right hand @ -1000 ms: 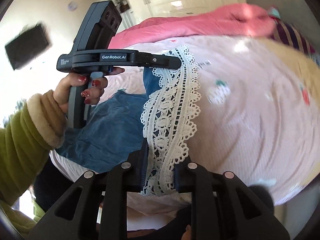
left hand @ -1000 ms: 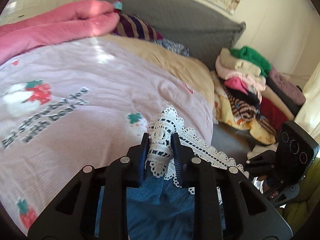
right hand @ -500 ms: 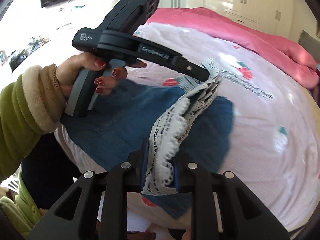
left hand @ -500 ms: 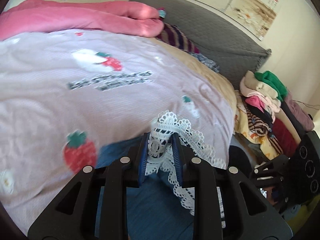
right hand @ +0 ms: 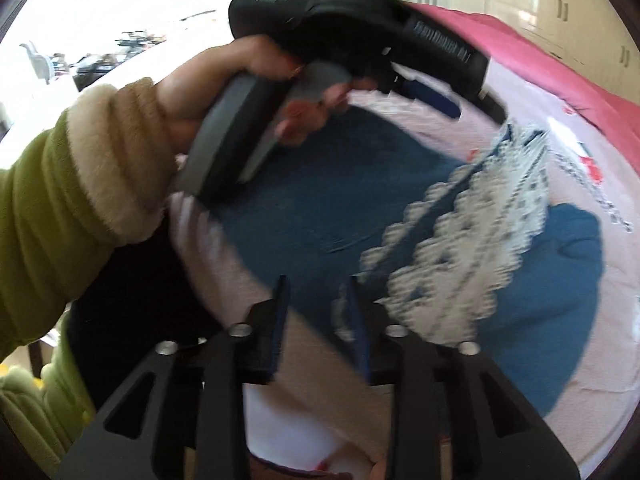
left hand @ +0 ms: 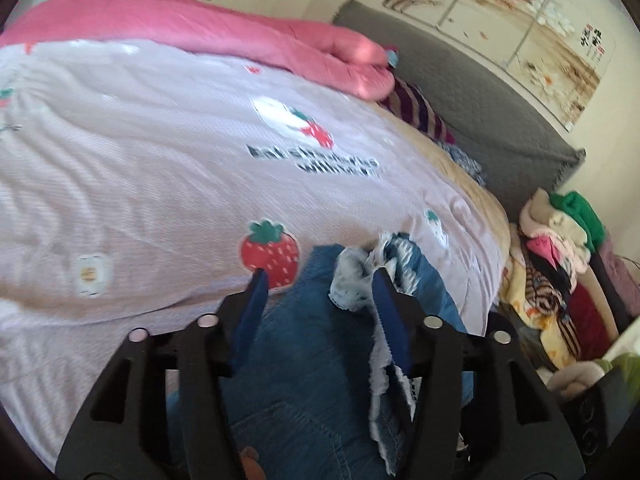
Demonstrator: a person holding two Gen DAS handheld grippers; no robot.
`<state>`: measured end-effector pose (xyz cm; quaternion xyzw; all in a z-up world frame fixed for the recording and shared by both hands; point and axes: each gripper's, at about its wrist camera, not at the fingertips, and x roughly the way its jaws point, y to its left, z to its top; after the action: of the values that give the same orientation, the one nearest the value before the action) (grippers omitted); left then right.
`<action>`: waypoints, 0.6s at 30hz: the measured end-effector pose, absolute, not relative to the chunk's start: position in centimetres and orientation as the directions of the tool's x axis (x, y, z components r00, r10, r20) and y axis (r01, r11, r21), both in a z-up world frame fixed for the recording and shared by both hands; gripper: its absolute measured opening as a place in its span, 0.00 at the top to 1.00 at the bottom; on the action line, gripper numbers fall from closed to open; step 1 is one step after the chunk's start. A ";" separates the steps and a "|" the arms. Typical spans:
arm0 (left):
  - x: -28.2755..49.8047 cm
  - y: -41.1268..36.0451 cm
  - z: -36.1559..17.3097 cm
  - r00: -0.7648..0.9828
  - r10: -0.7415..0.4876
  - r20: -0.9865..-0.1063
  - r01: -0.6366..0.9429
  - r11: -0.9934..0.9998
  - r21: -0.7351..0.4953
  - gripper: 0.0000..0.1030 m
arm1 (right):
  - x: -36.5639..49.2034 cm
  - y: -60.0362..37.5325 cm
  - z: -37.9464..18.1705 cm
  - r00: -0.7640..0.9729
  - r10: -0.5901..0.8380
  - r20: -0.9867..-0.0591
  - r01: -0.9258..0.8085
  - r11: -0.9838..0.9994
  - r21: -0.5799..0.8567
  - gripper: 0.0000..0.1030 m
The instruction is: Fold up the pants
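pants: blue denim pants [right hand: 320,208] with white lace hem [right hand: 472,248], lying doubled over on the bed [left hand: 140,168] near its edge
left gripper [left hand: 318,286]: fingers spread, have just been opening; lace bunched against the right-hand finger [left hand: 390,316], left-hand finger clear of cloth, no pinch
right gripper [right hand: 318,296]: fingers spread, have just been opening; a bit of lace by the right-hand finger, denim edge under the gap, no pinch
left view only: grey headboard [left hand: 472,92], pink duvet [left hand: 208,28], clothes pile [left hand: 560,264] beside the bed, wall picture [left hand: 500,28]
right view only: hand [right hand: 224,80] in green sleeve [right hand: 48,200] holding the left gripper above the denim; full spread of lace
containers: none visible
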<state>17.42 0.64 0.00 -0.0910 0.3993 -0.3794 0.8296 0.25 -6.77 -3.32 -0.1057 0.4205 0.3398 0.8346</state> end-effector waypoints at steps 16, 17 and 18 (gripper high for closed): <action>6.5 3.8 2.0 0.532 -0.610 -0.588 0.435 0.792 -0.428 0.22 | 1.9 -21.5 3.3 0.573 0.529 -0.626 -0.396 0.847 0.353 0.33; 6.0 3.5 1.8 0.532 -0.606 -0.592 0.432 0.795 -0.425 0.22 | 2.2 -21.9 3.6 0.581 0.535 -0.614 -0.397 0.844 0.360 0.32; 5.4 3.0 1.5 0.526 -0.602 -0.601 0.423 0.798 -0.429 0.22 | 3.1 -22.3 4.0 0.589 0.533 -0.607 -0.396 0.845 0.358 0.31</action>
<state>5.42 2.99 1.46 -0.1155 0.3868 -0.2960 0.8657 3.07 -22.25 4.02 0.0927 0.3699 0.2622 0.8865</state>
